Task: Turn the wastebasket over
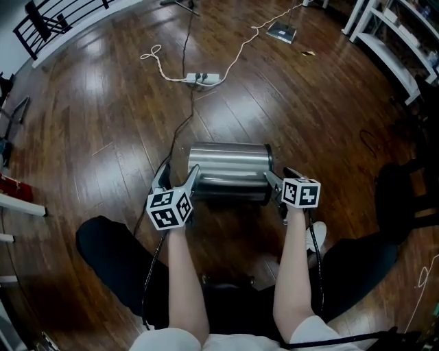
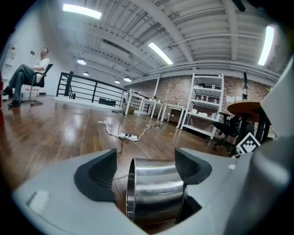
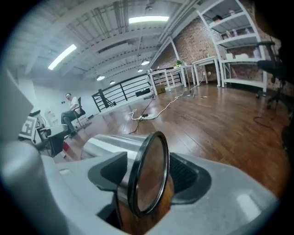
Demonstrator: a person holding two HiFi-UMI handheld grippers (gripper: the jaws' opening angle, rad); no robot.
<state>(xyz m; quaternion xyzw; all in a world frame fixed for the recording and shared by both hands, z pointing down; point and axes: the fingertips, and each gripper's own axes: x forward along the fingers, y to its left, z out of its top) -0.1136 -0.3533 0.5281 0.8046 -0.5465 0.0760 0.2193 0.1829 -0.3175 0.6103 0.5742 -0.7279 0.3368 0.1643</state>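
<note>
A shiny steel wastebasket [image 1: 230,168] lies on its side on the wooden floor, just in front of my knees. My left gripper [image 1: 178,175] is at its left end. In the left gripper view its jaws stand wide, with the basket's rimmed end [image 2: 156,188] showing between them and a gap on either side. My right gripper [image 1: 281,177] is at the basket's right end. In the right gripper view the black-rimmed round base [image 3: 148,174] stands edge-on between the parted jaws, and the pads do not visibly press on it.
A white power strip [image 1: 202,79] with trailing cables lies on the floor beyond the basket. White shelving [image 1: 394,48] stands at the far right, and a dark chair [image 1: 405,199] is close by on the right. A black railing [image 1: 48,20] is at the far left. A seated person [image 2: 27,73] is far off.
</note>
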